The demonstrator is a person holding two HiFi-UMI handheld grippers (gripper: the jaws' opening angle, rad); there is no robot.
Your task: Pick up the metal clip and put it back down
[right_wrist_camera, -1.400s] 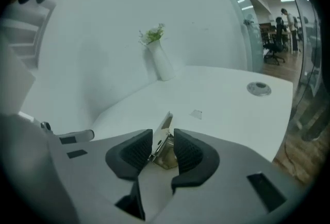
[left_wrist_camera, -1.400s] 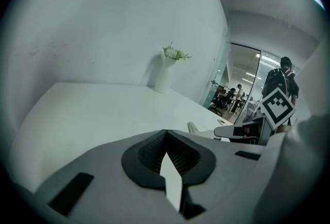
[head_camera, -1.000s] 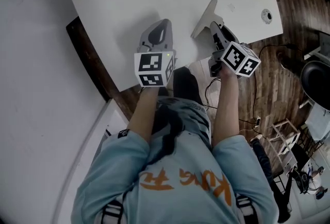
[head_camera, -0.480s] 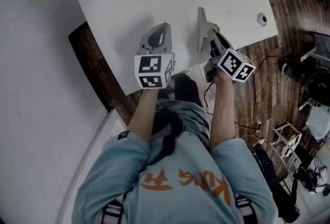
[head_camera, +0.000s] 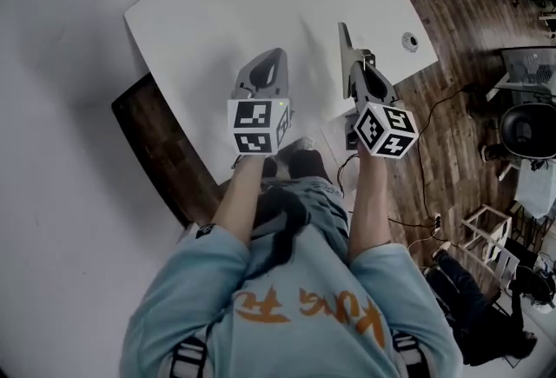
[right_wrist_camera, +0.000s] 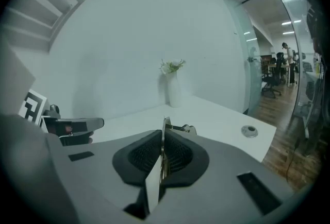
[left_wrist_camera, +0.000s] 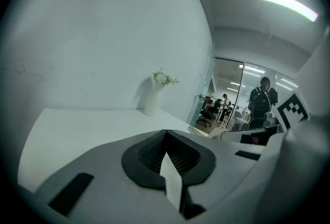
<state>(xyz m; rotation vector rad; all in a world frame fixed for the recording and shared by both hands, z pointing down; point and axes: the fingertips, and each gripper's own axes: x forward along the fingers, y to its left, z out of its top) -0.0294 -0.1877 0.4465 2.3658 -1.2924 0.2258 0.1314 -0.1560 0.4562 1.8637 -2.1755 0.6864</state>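
The metal clip [right_wrist_camera: 180,128] is a small shiny piece pinched between the black pads of my right gripper [right_wrist_camera: 164,124], and its wire end pokes out past the jaw tips. The jaws are shut on it. In the head view my right gripper [head_camera: 341,30] lies over the white table [head_camera: 217,3] near its right edge, and the clip is too small to make out there. My left gripper [head_camera: 274,56] rests beside it on the left, shut with nothing in it [left_wrist_camera: 166,133]. I cannot tell whether the clip touches the table.
A white vase with flowers [right_wrist_camera: 174,89] stands at the table's far end by the wall. A round cable grommet [head_camera: 409,42] sits near the right edge. Dark wood floor, cables and chairs lie to the right, and a person [left_wrist_camera: 263,99] stands far off behind glass.
My right gripper's jaws stood spread wide a second ago and have closed together. The head view has shifted, so the table sits more to the left. The left gripper has kept its place.
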